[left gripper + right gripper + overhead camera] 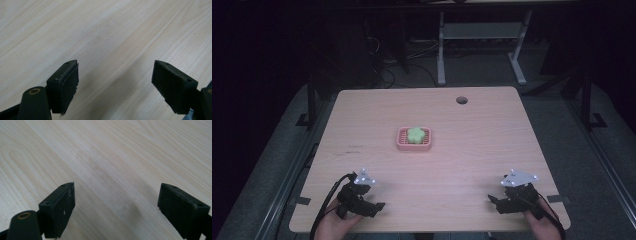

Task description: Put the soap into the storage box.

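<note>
A pink slatted tray (400, 144) sits at the middle of the wooden table and holds a pale green flower-shaped block (415, 134). My left gripper (374, 206) rests near the table's front left, held by a hand, well short of the tray. In the left gripper view its jaws stand wide apart, so the left gripper (115, 82) is open over bare wood. My right gripper (495, 202) lies near the front right, also in a hand. The right gripper (116, 207) is open with nothing between its pads (62, 212).
A round cable hole (461, 100) is near the table's far edge. Beyond the table stand white desk legs (441, 55) and loose cables (382, 65) on a dark floor. Black frame rails (312, 100) flank the table's sides.
</note>
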A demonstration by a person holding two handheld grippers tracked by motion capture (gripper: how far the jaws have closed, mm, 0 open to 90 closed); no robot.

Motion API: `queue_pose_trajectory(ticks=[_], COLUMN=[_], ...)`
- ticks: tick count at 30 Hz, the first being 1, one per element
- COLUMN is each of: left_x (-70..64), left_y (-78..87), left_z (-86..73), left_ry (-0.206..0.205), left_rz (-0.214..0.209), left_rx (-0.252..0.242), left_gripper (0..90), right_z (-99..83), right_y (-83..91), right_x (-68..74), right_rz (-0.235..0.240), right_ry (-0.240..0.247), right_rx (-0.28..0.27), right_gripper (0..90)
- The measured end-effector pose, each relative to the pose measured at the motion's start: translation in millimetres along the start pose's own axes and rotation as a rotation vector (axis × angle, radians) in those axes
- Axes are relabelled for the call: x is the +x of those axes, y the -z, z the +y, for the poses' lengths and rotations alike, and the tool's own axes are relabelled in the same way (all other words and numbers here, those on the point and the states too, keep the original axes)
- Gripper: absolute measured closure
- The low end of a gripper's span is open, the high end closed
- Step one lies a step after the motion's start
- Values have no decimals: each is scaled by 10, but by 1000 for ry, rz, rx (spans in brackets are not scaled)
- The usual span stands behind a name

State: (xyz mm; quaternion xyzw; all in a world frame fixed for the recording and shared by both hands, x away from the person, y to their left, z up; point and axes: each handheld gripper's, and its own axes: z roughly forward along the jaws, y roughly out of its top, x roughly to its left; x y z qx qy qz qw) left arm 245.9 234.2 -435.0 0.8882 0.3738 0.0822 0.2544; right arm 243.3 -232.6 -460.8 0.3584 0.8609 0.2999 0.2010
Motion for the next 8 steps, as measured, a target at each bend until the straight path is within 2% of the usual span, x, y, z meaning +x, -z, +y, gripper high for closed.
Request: queue_pose_trajectory(ticks=[3,8], left_x=[17,32], left_y=[11,14], left_z=[-9,-14], left_ry=[4,-20], left_rz=[8,24], left_rx=[-19,-48], left_gripper=[210,208], right_z=[4,16], right_y=[3,-1], right_x=[2,7], right_rz=[2,10], right_ry=[10,19], right_rx=[-1,-3], right_gripper=[138,139])
